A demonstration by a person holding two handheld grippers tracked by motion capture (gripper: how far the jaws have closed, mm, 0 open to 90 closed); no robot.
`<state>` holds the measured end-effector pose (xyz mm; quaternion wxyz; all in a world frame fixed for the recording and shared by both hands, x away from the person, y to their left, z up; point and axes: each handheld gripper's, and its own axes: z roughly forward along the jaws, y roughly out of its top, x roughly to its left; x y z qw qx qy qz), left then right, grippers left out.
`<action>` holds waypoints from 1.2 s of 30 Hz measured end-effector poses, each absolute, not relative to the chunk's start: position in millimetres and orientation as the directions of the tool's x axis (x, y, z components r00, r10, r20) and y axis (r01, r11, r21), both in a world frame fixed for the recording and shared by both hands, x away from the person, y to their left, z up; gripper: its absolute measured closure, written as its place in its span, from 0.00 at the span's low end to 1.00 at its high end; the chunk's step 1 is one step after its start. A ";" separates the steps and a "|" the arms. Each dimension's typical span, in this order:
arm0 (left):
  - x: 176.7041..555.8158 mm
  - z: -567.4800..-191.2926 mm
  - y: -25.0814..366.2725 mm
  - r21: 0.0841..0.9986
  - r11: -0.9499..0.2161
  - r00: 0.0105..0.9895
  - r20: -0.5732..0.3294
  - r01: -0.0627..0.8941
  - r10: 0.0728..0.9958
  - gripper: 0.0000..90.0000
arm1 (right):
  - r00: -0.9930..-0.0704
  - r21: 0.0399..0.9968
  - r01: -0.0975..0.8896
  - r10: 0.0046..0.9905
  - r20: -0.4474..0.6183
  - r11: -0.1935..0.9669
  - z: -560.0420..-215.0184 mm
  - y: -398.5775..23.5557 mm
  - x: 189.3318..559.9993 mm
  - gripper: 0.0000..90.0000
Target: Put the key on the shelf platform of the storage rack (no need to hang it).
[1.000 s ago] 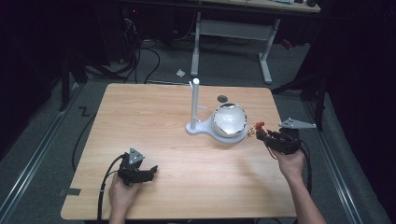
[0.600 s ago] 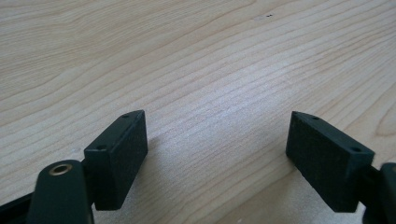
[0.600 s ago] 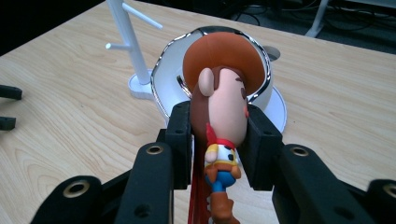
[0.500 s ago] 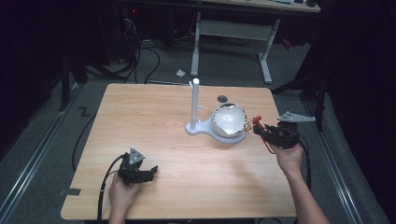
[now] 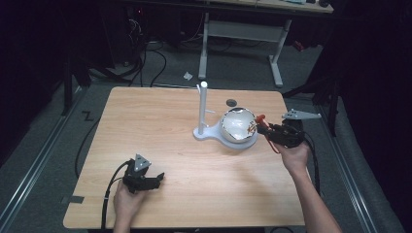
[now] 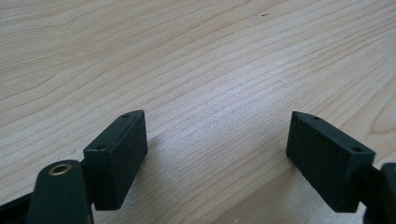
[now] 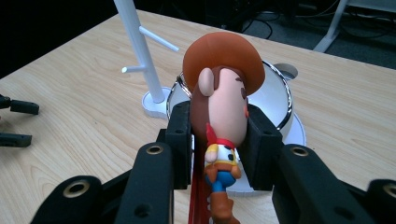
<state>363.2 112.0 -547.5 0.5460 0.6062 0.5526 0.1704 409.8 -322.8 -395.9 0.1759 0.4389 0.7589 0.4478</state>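
Right beside the bowl (image 5: pixel 238 125), on its right-hand side in the high view, that's where my right gripper (image 5: pixel 266 130) sits, jaws clamped on a little cowboy toy (image 7: pixel 219 116). So yeah, that one's shut on the toy, gripping it by the head, one pad on each cheek. From the right gripper view you get the big brown hat sticking up above the jaws, and the tiny body with the yellow shirt, blue trousers and brown boots dangling down between them. A red strap hangs off it too. The toy is up off the table (image 5: pixel 170 121), right at the bowl's rim, and I honestly can't tell if it touches the bowl or not. The bowl is white inside with a shiny metal edge, and it sits on the flat foot of a white stand (image 5: pixel 203 109), the post rising just left of the bowl with a couple of short pegs poking out. Behind the bowl there's a small dark hole (image 5: pixel 231 102) in the tabletop. My left gripper (image 5: pixel 156 180) is well away from the bowl, down near the front-left of the table, lying low on the wood. Its jaws are wide apart with nothing between them, just bare wood grain in the left gripper view. Cable (image 5: pixel 108 194) trails off it toward the table's near edge.
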 end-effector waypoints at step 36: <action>363.3 -547.5 112.0 0.850 0.209 0.327 -0.397 0.483 0.858 0.23 | -0.584 0.789 0.549 0.802 0.124 0.277 -401.7 -288.1 456.6 0.75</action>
